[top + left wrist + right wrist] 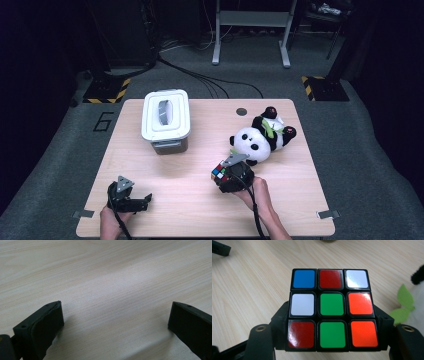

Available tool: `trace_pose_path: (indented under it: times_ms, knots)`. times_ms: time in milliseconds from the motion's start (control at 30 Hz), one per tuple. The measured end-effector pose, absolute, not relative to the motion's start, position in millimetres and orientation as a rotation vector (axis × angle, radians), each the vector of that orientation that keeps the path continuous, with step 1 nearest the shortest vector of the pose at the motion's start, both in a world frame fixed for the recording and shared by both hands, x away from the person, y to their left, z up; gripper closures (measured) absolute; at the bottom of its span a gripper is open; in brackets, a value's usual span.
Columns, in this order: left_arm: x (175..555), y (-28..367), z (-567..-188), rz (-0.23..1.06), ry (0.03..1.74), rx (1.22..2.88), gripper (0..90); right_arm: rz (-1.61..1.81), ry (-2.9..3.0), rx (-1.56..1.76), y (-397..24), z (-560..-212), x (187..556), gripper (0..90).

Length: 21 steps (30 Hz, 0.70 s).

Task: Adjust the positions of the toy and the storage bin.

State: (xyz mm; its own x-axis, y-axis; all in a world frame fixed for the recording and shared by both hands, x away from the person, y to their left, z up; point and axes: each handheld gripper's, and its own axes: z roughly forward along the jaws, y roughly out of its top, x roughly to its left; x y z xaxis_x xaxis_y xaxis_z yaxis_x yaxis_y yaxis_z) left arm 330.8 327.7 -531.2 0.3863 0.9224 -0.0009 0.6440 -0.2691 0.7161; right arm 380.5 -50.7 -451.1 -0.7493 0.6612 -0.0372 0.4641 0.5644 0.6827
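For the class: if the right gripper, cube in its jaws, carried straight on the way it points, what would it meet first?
Probably the white lidded bin, though bare table lies between and depth is unclear. The right gripper holds the puzzle cube; the panda sits off-line.

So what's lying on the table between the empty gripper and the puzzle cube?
Nothing: the high view shows bare wood between the left gripper and the cube held by the right gripper.

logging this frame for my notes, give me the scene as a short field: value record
surface: wooden table
held thing: puzzle cube, clamped between the right gripper jaws
left gripper: jaws wide apart over bare wood, nothing between them
beside the cube: panda plush lying on the table, green leaves near its head
far left: white lidded bin, lid on
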Motion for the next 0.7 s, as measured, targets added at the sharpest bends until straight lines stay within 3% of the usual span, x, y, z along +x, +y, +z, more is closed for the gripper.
trace_pose_path:
  times_ms: [700]
  knots:
    - [331, 328, -531, 0.564, 1.340, 2.012, 0.0, 0.940, 2.615, 0.857, 12, -476, 409, 33.5]
